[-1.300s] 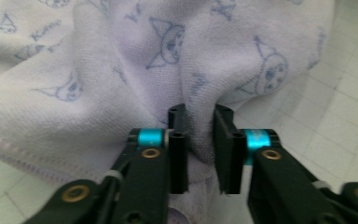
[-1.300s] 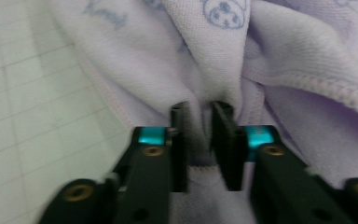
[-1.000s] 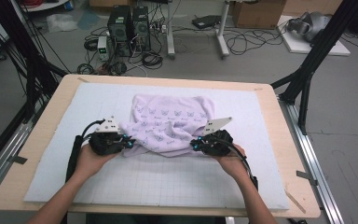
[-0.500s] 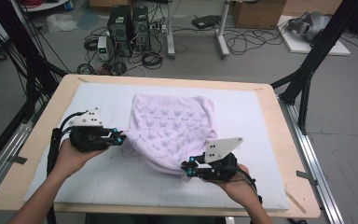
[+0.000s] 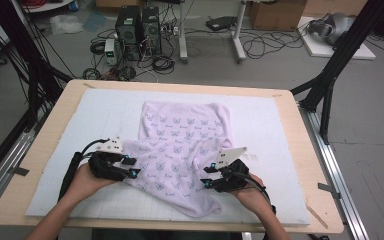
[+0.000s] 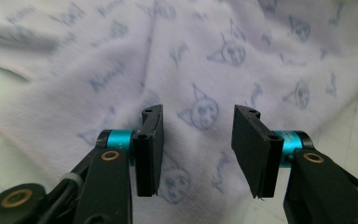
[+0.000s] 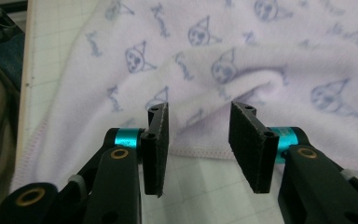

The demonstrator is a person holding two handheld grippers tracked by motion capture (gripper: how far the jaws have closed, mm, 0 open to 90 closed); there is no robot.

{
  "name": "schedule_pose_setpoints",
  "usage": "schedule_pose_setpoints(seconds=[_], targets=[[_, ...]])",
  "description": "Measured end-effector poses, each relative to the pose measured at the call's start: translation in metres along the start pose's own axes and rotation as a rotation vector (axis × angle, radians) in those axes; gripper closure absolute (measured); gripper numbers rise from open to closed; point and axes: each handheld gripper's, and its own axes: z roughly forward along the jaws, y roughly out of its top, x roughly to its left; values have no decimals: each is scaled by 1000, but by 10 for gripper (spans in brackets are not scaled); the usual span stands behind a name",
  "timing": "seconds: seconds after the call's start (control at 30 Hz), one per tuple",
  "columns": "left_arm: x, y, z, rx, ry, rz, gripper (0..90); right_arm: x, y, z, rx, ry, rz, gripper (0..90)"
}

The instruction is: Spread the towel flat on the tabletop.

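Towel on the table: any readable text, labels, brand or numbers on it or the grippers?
Towel: blue script words repeat between the cat-face prints, too blurred to read in the left gripper view.
Towel in the right gripper view: same script, letters unclear, perhaps starting with "K".
High view: print too small to read.
Left gripper and right gripper: no markings.

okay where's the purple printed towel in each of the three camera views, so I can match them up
High view: the towel lies mid-table on the white mat, its near end between the left gripper and right gripper.
Left gripper view: towel spreads behind and under the open jaws.
Right gripper view: towel covers the upper part, its stitched hem just beyond the open jaws.
Shared landmark: the blue cat-face print.
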Motion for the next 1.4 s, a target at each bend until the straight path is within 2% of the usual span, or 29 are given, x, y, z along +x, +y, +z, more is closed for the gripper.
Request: schedule_pose_setpoints(seconds=[0.1,0.17,0.2,0.27,0.37,0.47,0.5,0.53,0.57,0.6,0.67,0.7,0.77,0.83,0.87,0.97,1.03,1.17,1.3,1.33,1.4], targets=[[0,-8,13,34,-3,1,614,-2,-4,10,27,8,12,577],[0,-10,15,17,-18,2,692,-3,-3,14,34,15,17,581],[1,-10,14,12,-26,-5,758,-4,-3,14,24,15,16,593],[-1,-9,11,9,-9,12,799,-8,-3,9,-10,1,38,613],[2,-7,4,-8,7,18,812,-13,-5,3,-30,-31,67,634],[5,-7,-3,-35,20,3,795,-15,-6,7,-6,-43,72,636],[5,-8,-4,-40,25,-6,758,-15,-5,9,2,-43,69,635],[5,-8,-5,-32,35,-13,684,-14,-4,12,8,-45,59,632],[5,-9,-5,-29,32,-23,602,-13,-3,15,16,-45,50,629],[6,-11,-5,-23,25,-25,560,-13,-2,18,22,-39,46,628],[6,-14,-2,1,30,-19,547,-12,-1,27,51,-21,41,652],[5,-16,1,8,27,-18,560,-11,-1,29,40,-25,40,696],[4,-18,5,18,12,1,700,-12,0,30,41,13,40,825],[3,-17,5,7,9,-1,778,-11,0,29,47,21,32,874],[2,-16,4,2,12,1,791,-10,0,27,52,20,25,877],[2,-12,-3,-23,6,2,807,-10,0,14,22,17,22,881],[2,-8,-8,-48,2,-11,811,-9,0,2,2,-2,16,882],[1,3,-13,-92,-6,-21,811,-12,-1,-29,-32,-40,35,881],[2,20,-6,-109,25,-22,811,-22,-4,-51,-11,-105,57,882],[3,23,-2,-108,41,-26,810,-27,-5,-54,-5,-129,58,881],[9,30,7,-100,58,-32,810,-38,-9,-56,-2,-151,93,881]])
